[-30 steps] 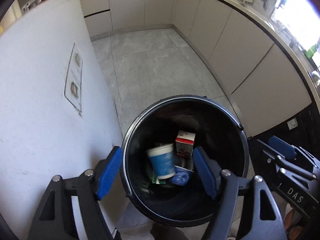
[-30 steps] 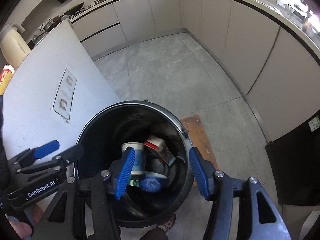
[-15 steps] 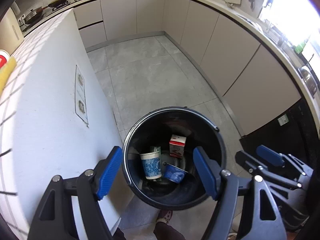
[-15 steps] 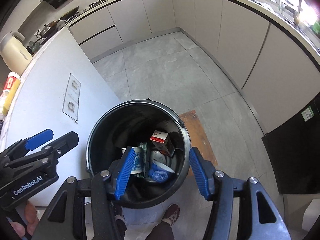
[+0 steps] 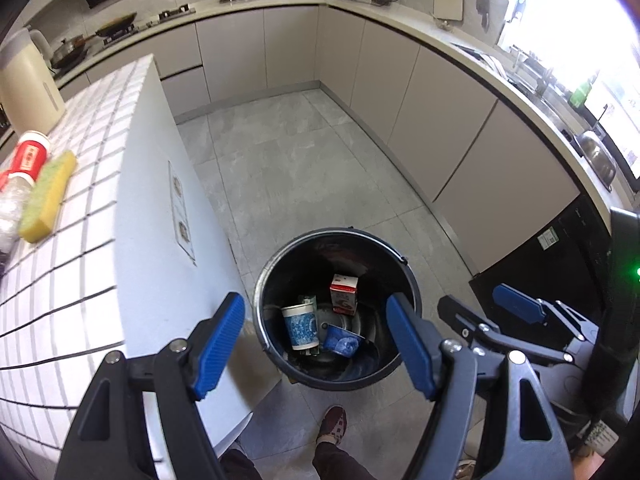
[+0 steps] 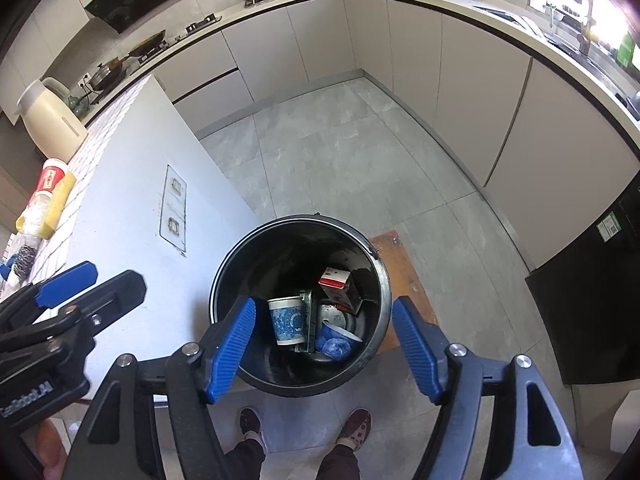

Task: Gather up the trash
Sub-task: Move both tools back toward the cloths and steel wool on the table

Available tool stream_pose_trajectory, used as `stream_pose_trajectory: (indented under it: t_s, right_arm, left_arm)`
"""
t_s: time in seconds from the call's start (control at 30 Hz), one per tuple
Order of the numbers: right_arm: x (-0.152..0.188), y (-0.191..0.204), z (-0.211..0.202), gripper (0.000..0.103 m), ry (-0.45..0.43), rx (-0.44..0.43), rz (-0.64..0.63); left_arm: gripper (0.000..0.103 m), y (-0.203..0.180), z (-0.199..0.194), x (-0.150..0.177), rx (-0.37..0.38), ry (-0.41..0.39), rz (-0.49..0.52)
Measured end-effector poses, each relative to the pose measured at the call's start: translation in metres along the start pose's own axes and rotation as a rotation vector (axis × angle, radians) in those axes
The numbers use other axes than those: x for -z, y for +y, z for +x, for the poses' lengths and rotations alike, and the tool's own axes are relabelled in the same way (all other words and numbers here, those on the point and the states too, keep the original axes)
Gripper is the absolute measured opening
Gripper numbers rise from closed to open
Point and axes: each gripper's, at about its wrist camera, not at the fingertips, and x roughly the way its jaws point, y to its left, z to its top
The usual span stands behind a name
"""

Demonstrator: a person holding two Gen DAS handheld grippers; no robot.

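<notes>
**Q:** State of each tool?

**A:** Left tool [image 5: 316, 344]: jaws apart, nothing between the pads. Right tool [image 6: 324, 344]: jaws apart and empty too; they have just been opening wider. Both point steeply down over the bin [image 5: 412, 280].

**Q:** Location of the trash?

**A:** Inside the bin, at the bottom. A paper cup [image 6: 286, 320] with a blue pattern lies tilted at the left. A red-and-white carton [image 6: 340, 288] stands behind it to the right. A small blue cup [image 6: 336, 342] lies on its side in front, touching a flat green packet [image 6: 306, 320] wedged beside the paper cup.

**Q:** Surroundings of the bin?

**A:** The bin stands on the grey tiled floor [image 5: 288, 152], just beside the end of a white tiled counter [image 5: 92, 216]. A brown board [image 6: 400, 268] lies on the floor at its right. The person's shoes [image 6: 360, 424] show below the bin. On the counter sit a yellow sponge [image 5: 48, 196], a red-labelled bottle [image 5: 28, 156] and a cream kettle [image 5: 24, 88].
</notes>
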Motion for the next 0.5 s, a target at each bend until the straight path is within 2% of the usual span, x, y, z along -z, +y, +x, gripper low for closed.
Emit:
stream_pose_trajectory:
  t_s: [0.23,0.5]
  right_arm:
    - [0.003,0.011,-0.028,0.073,-0.062,-0.002,-0.024]
    - [0.005,0.044,-0.05,0.073,-0.099,-0.072,-0.042]
  left_arm:
    - [0.075,0.012,-0.032,0.006,-0.038,-0.046,-0.024]
    - [0.075,0.043,-0.059,0.017,-0.078,-0.083,-0.062]
